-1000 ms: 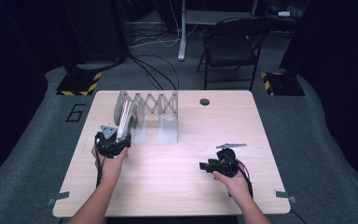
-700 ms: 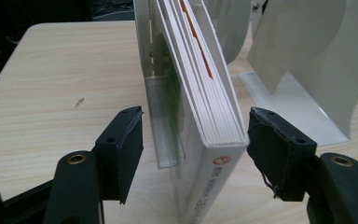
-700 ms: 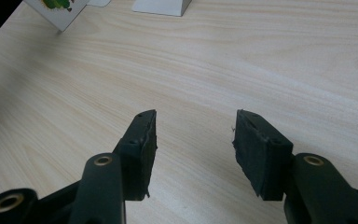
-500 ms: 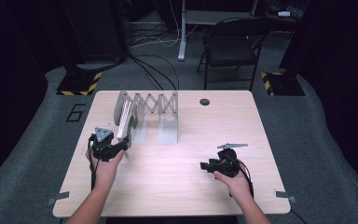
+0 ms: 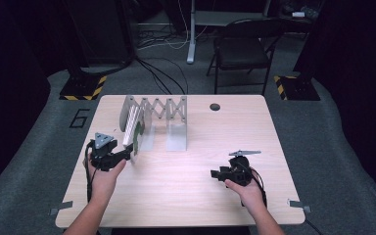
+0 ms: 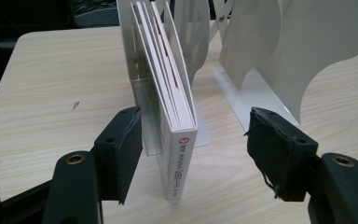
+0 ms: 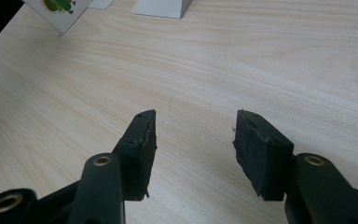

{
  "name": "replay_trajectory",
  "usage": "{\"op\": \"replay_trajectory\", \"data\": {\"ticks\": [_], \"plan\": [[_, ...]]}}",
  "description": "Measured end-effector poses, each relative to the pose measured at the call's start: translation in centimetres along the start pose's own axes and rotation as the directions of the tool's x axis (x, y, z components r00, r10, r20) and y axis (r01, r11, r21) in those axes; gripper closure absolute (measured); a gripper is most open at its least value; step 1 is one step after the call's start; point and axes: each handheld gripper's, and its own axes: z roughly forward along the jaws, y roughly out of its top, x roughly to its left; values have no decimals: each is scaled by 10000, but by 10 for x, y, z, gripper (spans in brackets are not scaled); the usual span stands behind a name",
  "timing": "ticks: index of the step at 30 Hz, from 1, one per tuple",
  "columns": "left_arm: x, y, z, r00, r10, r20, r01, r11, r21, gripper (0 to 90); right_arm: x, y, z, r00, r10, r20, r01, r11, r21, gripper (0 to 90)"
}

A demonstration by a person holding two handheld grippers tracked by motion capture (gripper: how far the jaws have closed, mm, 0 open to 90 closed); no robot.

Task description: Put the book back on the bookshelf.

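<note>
A: Left gripper (image 6: 186, 154) first — what's between the jaws?
B: A thin white book (image 6: 177, 140), upright on the worktop (image 6: 51, 84) against the white rack (image 6: 142, 79). The jaws have just been opening; they stand apart, pads clear of its spine.
A: And the right gripper (image 7: 193, 135)?
B: Jaws apart over bare worktop — holding nothing.

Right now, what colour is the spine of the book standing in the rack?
The spine of the book is white with grey lettering and a small red mark near its top, clearest in the left gripper view.
</note>
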Motion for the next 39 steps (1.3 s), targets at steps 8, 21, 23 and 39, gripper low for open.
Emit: {"op": "replay_trajectory", "data": {"ticks": [8,21,23,39], "plan": [[-5,3,-14,9982,140,579,-138,9999,-43,361,0,0,0,10000,2,11,-2,10000,3,483],[-18,0,-26,9897,408,1373,-438,9989,192,364,-1,0,-2,10000,-11,2,11,10000,-40,482],[-20,0,-28,9871,446,1538,-497,9983,297,364,0,0,-1,10000,-10,0,10,10000,-30,482],[-42,-25,-25,9427,1210,3110,-1417,9889,448,364,-1,-1,-1,10000,-68,-3,68,10000,-9,483]]}}
